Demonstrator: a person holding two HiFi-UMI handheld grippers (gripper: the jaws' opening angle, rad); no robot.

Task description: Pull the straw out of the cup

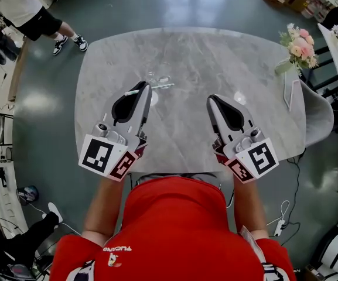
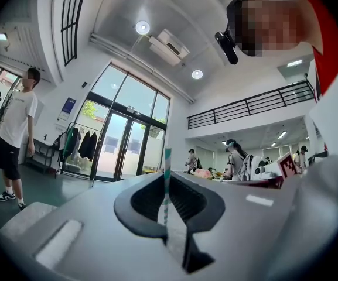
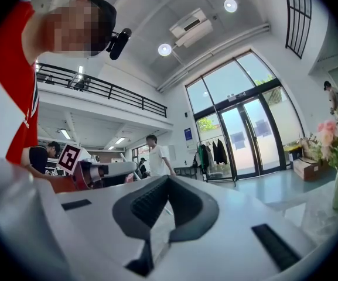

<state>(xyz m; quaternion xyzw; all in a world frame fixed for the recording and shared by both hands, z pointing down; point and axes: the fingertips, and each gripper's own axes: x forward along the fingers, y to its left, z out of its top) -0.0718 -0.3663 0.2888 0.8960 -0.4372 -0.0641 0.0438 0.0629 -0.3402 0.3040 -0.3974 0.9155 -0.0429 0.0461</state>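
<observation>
On the grey marble table (image 1: 192, 57), a clear cup (image 1: 158, 78) stands just beyond my left gripper (image 1: 147, 87). That gripper is shut on a thin white straw with teal stripes (image 1: 132, 92), whose end sticks out to the left of the tips. In the left gripper view the straw (image 2: 167, 163) stands upright between the closed pads of the left gripper (image 2: 168, 183), lifted away from the cup. My right gripper (image 1: 211, 100) hovers level over the table's right half. Its jaws are shut with nothing between them, as the right gripper view shows of the right gripper (image 3: 167, 183).
A vase of pink flowers (image 1: 299, 45) stands at the table's right edge, with a grey chair (image 1: 320, 115) beside it. A person in a white shirt (image 1: 31, 7) stands on the floor at the far left. Boxes and gear line the room's edges.
</observation>
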